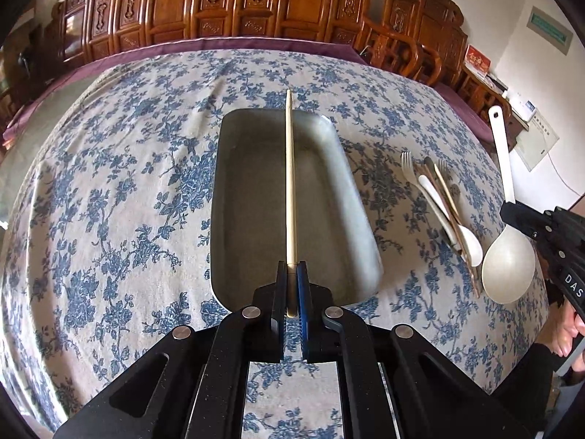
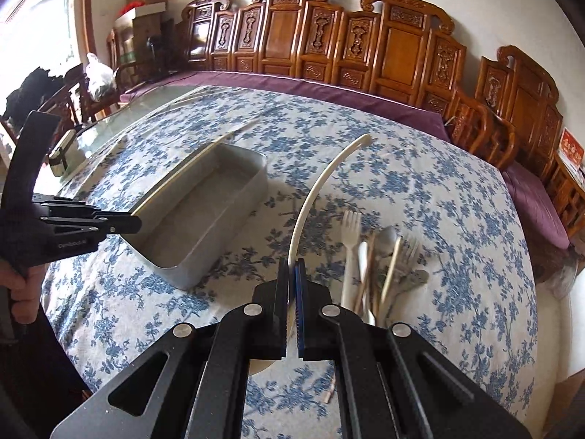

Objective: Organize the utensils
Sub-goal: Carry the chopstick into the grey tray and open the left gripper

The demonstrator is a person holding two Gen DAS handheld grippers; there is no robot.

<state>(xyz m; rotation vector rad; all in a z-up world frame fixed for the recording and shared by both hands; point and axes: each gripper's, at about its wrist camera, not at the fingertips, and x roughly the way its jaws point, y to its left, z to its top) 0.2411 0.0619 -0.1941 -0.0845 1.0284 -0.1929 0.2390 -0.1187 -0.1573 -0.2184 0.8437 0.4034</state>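
Note:
My left gripper (image 1: 291, 267) is shut on a pale wooden chopstick (image 1: 290, 183) and holds it lengthwise above the grey metal tray (image 1: 256, 197). The left gripper (image 2: 133, 221), the chopstick (image 2: 190, 168) and the tray (image 2: 215, 226) also show in the right wrist view. My right gripper (image 2: 291, 263) is shut on the handle of a large white ladle (image 2: 318, 183), held above the cloth right of the tray. The ladle (image 1: 506, 256) and right gripper (image 1: 512, 216) also show in the left wrist view. A pile of forks, spoons and chopsticks (image 2: 380, 267) lies on the cloth; it shows in the left wrist view too (image 1: 446, 205).
The table wears a blue-flowered cloth (image 1: 109, 183). A carved wooden bench with a purple cushion (image 2: 329, 87) runs along the far edge. A wooden armchair (image 1: 402, 51) stands at the right. A small stick (image 2: 330, 391) lies on the cloth near my right gripper.

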